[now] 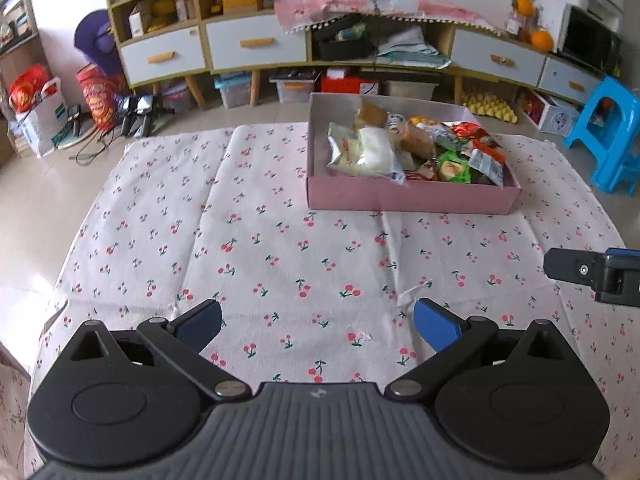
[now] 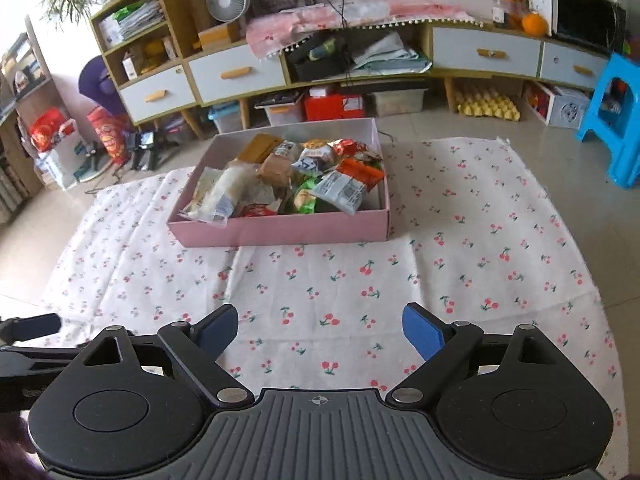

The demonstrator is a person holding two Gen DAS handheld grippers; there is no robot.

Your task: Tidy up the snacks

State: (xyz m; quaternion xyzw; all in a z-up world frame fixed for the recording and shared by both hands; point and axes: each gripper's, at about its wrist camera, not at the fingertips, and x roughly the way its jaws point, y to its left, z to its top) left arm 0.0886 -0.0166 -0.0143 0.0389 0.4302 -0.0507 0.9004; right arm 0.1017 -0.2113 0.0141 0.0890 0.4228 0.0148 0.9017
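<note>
Both grippers tilt downward over the cherry-print cloth that is spread on the tiled floor. The left gripper has its blue-padded fingers spread wide with only bare cloth between them — nothing held. The right gripper is posed the same way, its fingers spread and empty; one of its finger tips also shows at the right edge of the left wrist view, beside the left gripper and apart from it. The pink box sits on the cloth well ahead of both sets of fingers: ahead and to the right in the left wrist view, ahead and slightly left in the right wrist view. It is filled with wrapped snacks piled loosely — a white pouch at its near left corner, a green packet and orange-red packets toward the right. No snack lies on the cloth between fingers and box. Behind stand a low cabinet with drawers and a blue stool.
</note>
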